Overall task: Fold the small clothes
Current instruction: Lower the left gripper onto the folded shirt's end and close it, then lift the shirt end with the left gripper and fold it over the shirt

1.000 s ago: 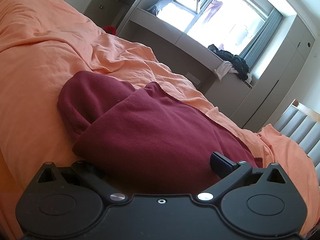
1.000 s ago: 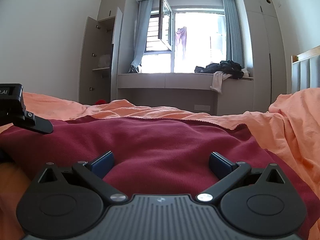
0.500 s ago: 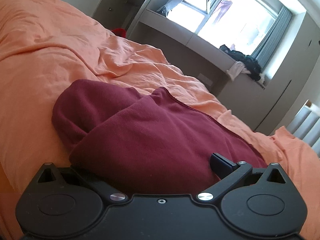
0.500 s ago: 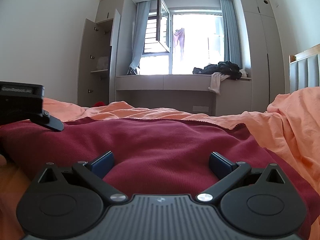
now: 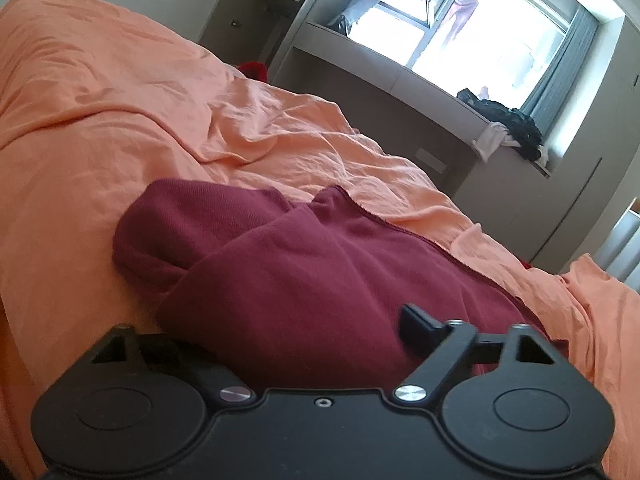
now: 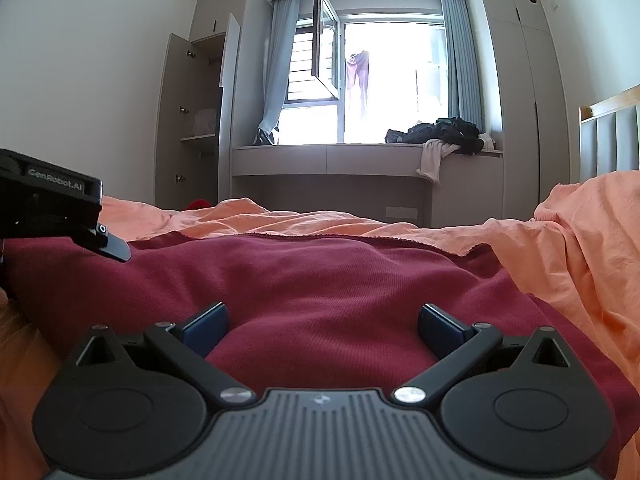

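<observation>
Maroon knit garment bunched on orange bedsheet. "GenRobot.AI" on left gripper at nine o'clock, jaws just closing around cloth. Right gripper spread wide.

Left claw closing around maroon garment, orange bedsheet

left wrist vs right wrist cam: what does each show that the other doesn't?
Left wrist only: the maroon garment's folded-over end, bunched on the orange sheet, with the left tool around its near edge, jaws just closing.

Right wrist only: the left tool from the side, the open cabinet door, and the right tool open over the cloth.

Both: garment, sheet, window, dark clothes pile on the ledge.
</observation>
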Tool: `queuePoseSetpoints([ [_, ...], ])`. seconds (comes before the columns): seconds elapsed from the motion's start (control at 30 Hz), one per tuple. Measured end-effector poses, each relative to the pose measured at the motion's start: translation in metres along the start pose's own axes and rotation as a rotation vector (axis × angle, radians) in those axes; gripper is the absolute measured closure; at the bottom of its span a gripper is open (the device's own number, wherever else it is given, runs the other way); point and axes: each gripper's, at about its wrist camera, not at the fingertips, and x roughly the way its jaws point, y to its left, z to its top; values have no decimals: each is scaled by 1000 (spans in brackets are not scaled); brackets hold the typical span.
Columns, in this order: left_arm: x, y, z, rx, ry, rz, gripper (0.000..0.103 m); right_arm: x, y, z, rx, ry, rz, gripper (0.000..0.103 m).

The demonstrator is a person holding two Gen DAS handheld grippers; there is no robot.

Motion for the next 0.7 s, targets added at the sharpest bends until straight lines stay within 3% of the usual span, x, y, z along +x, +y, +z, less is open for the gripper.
queuePoseSetpoints([
  [0.1,-1,2,0,-11,-14,10,35,0,1,1,0,4,-1,1],
  [0.33,-4,-8,11,40,-25,-28,78,1,0,2,-4,10,5,1],
  [0.5,-10,-28,19,156,-55,-100,82,2,0,5,-8,27,-1,0],
  [0.7,-18,-65,18,328,-76,-132,83,-5,0,4,-17,34,-7,0],
])
